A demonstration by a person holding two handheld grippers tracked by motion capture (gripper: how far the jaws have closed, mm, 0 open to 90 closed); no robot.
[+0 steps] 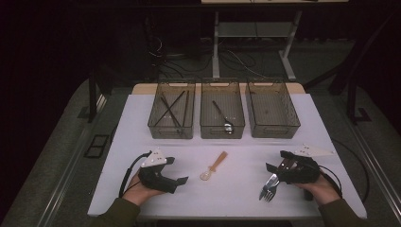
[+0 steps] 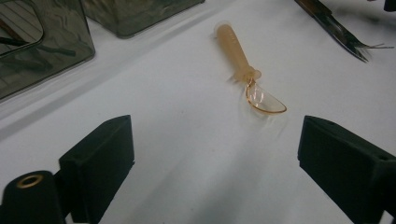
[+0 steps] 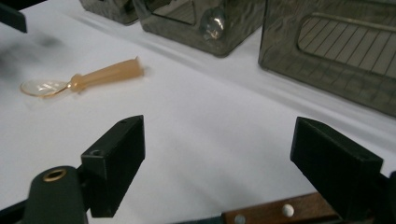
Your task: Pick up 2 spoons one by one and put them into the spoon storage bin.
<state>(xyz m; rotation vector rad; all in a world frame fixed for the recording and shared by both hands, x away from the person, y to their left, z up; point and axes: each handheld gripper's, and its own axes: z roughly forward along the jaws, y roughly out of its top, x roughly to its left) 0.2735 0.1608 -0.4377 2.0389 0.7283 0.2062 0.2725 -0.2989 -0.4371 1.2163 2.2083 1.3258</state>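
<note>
- Left gripper (image 1: pixel 176 171): held low over the white table (image 1: pixel 142 118) at its near left; jaws spread wide with nothing between them (bare tabletop in the gap, as the left gripper view shows).
- Right gripper (image 1: pixel 275 171): at the near right, jaws likewise parted; not clamped on anything.
- Forks (image 1: pixel 268 188): two, wooden-handled with rivets, lying on the table directly under the right gripper, tines toward the near edge. A handle end (image 3: pixel 280 212) sits at the base of the gap between the jaws; whether it touches a pad I cannot tell.
- Orange spoon (image 1: pixel 213 166): clear bowl, lies flat on the table between the two grippers, apart from both.
- Three smoky bins (image 1: pixel 222 130) in a row at the far side: left holds chopsticks (image 1: pixel 171 108), middle a metal spoon (image 1: pixel 223 119).
</note>
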